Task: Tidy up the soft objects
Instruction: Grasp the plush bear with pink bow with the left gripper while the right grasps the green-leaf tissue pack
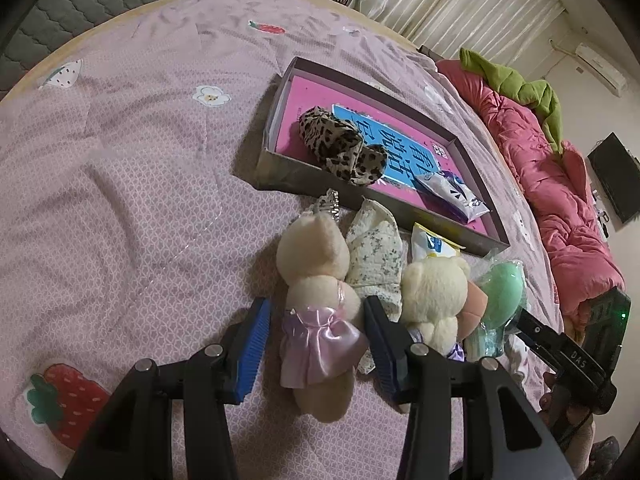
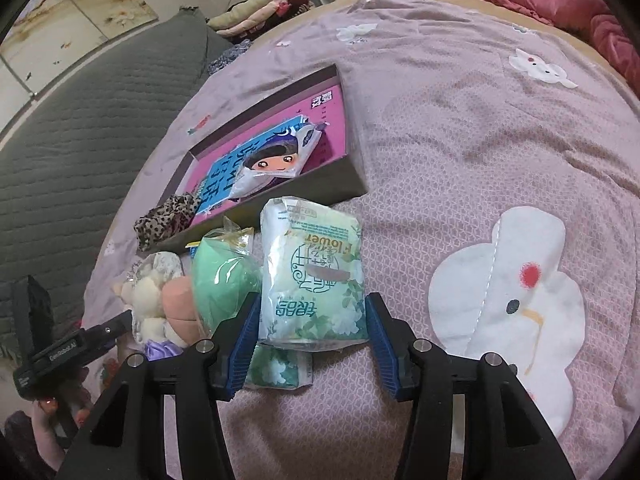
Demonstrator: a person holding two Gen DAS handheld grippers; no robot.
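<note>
Straddling a cream teddy bear (image 1: 316,300) in a pink satin dress, the left gripper (image 1: 316,344) stands half open, pads beside but apparently not pressing it. The bear's long axis runs 12-to-6 along the fingers, on the quilt (image 1: 120,160); the shallow box (image 1: 280,168) lies at 1 o'clock. The right gripper (image 2: 310,344), also half open, brackets a green tissue pack (image 2: 312,272); whether it is gripped is unclear.

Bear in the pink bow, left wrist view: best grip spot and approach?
Grip the bear in the pink bow across its waist at the bow, coming from its feet end along the body. It lies flat on the bedspread, waist narrowest, and the left hand-held gripper already straddles it there, pads not yet pressing.
</note>
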